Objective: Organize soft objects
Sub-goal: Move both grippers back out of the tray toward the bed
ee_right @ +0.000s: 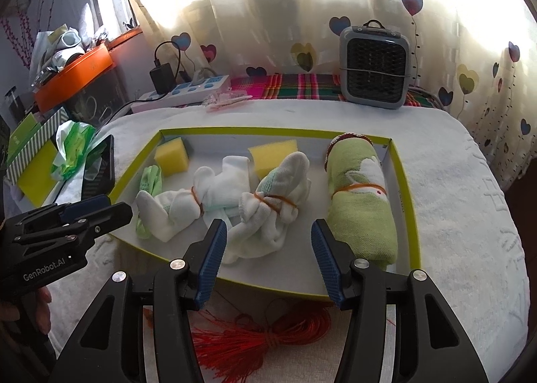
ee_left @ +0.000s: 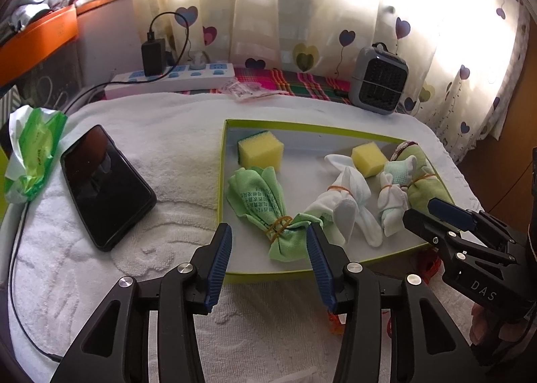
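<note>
**Bundles boxed, both tongs wide apart**

Lying banded in the green-rimmed box [ee_left: 224, 161], centre frame: green cloth bundle [ee_left: 265, 201], white sock bundles [ee_right: 181, 205], rolled green towel [ee_right: 362, 201]. Hovering low in frame, gaping and gripping nothing: left gripper [ee_left: 268, 262], right gripper [ee_right: 268, 258].

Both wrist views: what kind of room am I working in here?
Probably a bedroom or living room at home: heart-print curtains over a bright window, a white towel-covered surface, and a small heater beside a power strip.
</note>
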Demonstrator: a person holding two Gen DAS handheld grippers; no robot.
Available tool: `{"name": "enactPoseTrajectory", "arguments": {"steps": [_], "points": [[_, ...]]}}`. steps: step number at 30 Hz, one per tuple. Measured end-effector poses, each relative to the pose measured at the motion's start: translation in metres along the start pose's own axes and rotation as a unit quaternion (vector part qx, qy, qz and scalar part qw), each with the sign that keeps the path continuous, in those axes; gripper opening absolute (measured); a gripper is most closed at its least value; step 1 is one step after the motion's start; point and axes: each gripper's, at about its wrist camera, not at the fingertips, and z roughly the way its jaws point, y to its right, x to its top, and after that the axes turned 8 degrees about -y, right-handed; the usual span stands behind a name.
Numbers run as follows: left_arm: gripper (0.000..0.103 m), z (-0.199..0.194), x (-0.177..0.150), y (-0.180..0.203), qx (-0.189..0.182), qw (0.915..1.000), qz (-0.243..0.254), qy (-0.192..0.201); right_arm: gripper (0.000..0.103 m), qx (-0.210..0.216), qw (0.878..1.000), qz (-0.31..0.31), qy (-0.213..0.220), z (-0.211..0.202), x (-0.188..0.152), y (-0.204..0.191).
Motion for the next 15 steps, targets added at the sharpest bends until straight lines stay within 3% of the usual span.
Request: {"name": "enactPoseTrajectory", "arguments": {"steps": [15], "points": [[0.046,-0.022,-0.018,0.000,-0.007,0.9999,-0.012,0.009,0.054,0.014,1.000,0.004,0.010,-0.019,-0.017,-0.007]]}}
